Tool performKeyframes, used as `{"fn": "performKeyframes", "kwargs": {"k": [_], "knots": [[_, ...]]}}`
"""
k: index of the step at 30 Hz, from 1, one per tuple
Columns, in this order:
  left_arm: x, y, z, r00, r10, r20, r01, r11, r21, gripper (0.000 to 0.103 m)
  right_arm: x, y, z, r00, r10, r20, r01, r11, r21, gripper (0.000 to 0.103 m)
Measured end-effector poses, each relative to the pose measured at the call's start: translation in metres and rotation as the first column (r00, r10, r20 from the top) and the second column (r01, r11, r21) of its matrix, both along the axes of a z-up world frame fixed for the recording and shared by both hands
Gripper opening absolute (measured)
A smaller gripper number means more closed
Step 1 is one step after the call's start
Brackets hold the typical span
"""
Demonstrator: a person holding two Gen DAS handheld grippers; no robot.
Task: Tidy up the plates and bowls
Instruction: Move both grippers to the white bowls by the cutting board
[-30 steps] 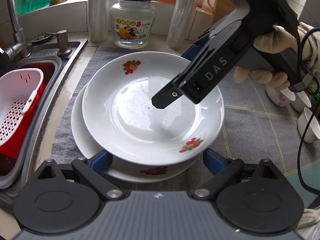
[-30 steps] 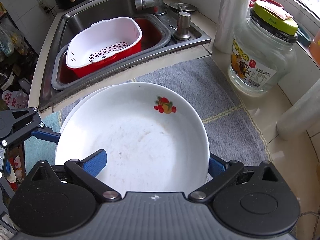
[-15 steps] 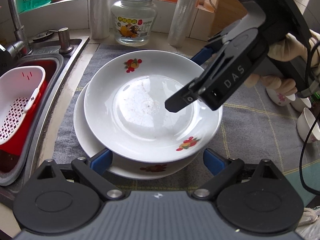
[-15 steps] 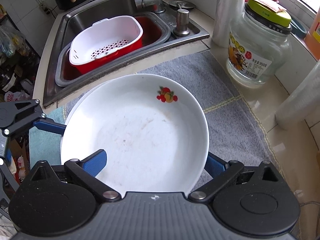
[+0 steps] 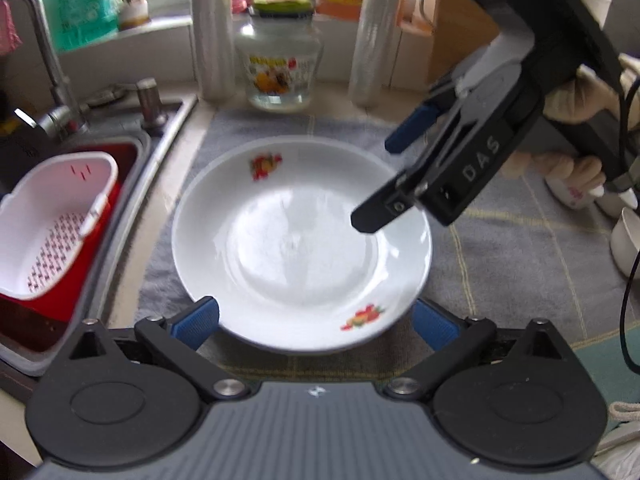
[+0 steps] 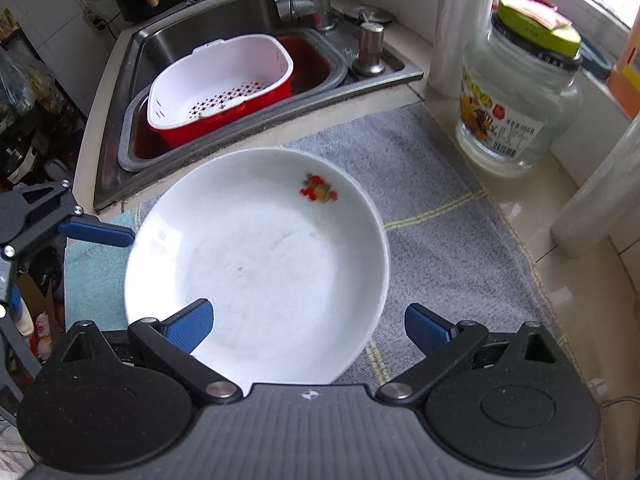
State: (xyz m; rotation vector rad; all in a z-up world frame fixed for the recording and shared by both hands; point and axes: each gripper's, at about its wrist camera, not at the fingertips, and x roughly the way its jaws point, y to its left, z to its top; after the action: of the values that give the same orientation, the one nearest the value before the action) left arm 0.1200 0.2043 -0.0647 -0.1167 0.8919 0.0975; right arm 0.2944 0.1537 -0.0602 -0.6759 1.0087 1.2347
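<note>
With its jaws just opened, the left tool (image 5: 316, 320) releases the top plate (image 5: 300, 240). Right tool (image 6: 308, 328) gapes above the plate. Stacking appears complete.

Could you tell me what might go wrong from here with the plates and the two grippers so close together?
1. The right gripper hangs over the plate, one finger above its inside, so a careless move could knock the rim.
2. The left gripper has just been opening and its jaws straddle the plate's near edge without pressing; pulling back low could drag it.
3. The small cups sit near the right hand and cable, so a swing might tip them.
</note>
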Motion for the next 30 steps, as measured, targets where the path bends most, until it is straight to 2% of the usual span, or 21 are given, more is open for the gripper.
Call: {"fn": "performKeyframes", "kwargs": {"k": [5,12,15,18,19,25,30], "knots": [[-0.012,-0.005,0.007,0.993,0.024,0.118,-0.035,0.995,0.095,0.102,-0.010,-0.012,0.006,0.998,-0.038,0.055,0.035,0.998,0.060,0.103],[-0.016,-0.011,0.014,0.972,0.028,0.233,-0.051,0.994,0.096,0.102,-0.025,-0.048,0.018,0.968,-0.168,0.186,0.141,0.979,0.150,0.103],[-0.014,-0.018,0.015,0.965,-0.001,0.262,-0.029,0.993,0.110,0.102,-0.031,-0.073,0.024,0.946,-0.269,0.183,0.231,0.952,0.202,0.103],[-0.008,-0.026,0.014,0.960,-0.034,0.279,0.002,0.993,0.114,0.102,-0.040,-0.102,0.027,0.893,-0.388,0.226,0.334,0.910,0.246,0.103],[-0.005,-0.031,0.014,0.959,-0.046,0.281,0.015,0.994,0.111,0.102,-0.043,-0.111,0.028,0.886,-0.408,0.218,0.359,0.904,0.230,0.103],[0.011,-0.069,0.012,0.945,-0.131,0.299,0.098,0.988,0.122,0.102,-0.055,-0.172,0.031,0.775,-0.566,0.282,0.508,0.823,0.255,0.103],[0.023,-0.112,0.007,0.934,-0.195,0.298,0.173,0.980,0.097,0.102,-0.060,-0.225,0.025,0.724,-0.626,0.289,0.569,0.779,0.263,0.103]]}}
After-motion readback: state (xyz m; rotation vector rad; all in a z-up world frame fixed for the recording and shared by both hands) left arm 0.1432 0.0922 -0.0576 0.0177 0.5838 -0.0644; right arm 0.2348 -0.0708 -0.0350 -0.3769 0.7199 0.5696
